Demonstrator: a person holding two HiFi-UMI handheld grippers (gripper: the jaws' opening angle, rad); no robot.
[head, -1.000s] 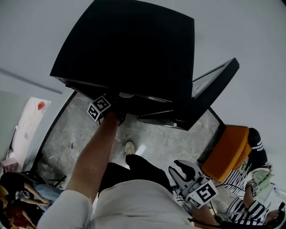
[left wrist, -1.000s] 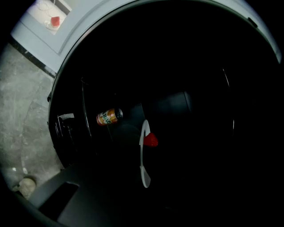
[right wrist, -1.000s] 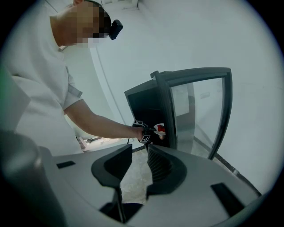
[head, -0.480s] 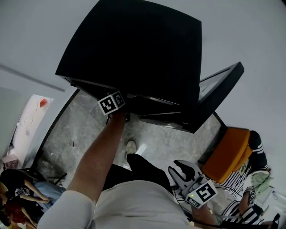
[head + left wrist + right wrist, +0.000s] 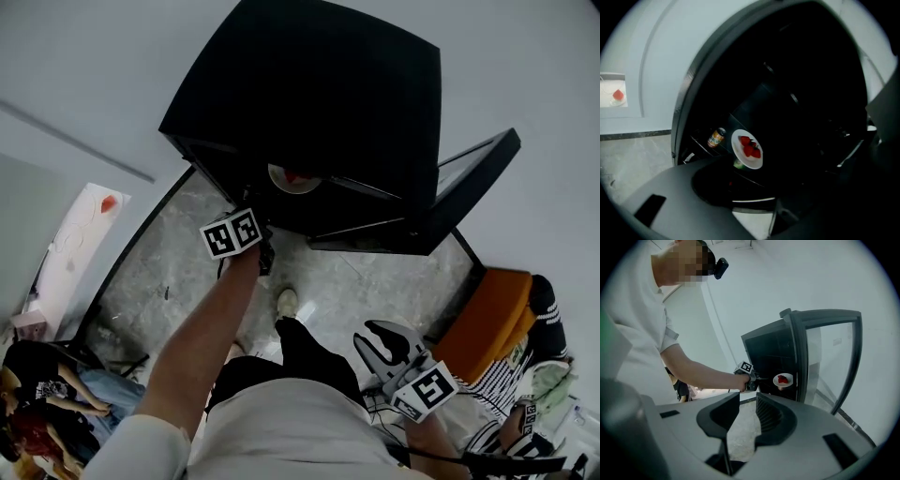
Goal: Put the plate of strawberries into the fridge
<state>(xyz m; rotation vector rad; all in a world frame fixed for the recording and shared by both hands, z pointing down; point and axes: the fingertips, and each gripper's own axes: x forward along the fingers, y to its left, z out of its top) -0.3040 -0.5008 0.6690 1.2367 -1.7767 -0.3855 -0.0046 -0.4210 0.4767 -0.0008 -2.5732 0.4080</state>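
The white plate of strawberries (image 5: 293, 178) rests on a shelf inside the black fridge (image 5: 328, 84). In the left gripper view the plate (image 5: 747, 149) stands next to an orange can (image 5: 716, 137). My left gripper (image 5: 265, 255) hangs just outside the fridge mouth, a short way back from the plate. Its jaws are opening and hold nothing. In the right gripper view the left gripper (image 5: 758, 377) points at the plate (image 5: 783, 379). My right gripper (image 5: 386, 342) is low by my right hip, open and empty, with its jaws (image 5: 747, 411) facing the fridge.
The fridge's glass door (image 5: 478, 173) stands open to the right. An orange chair (image 5: 483, 323) and a person in stripes (image 5: 525, 417) are at the right. Seated people (image 5: 37, 412) are at the lower left. A white table (image 5: 89, 225) stands by the left wall.
The left gripper has drawn back from the fridge mouth. The plate of strawberries, hidden before, now shows on the shelf, apart from the gripper. The right gripper has barely moved.
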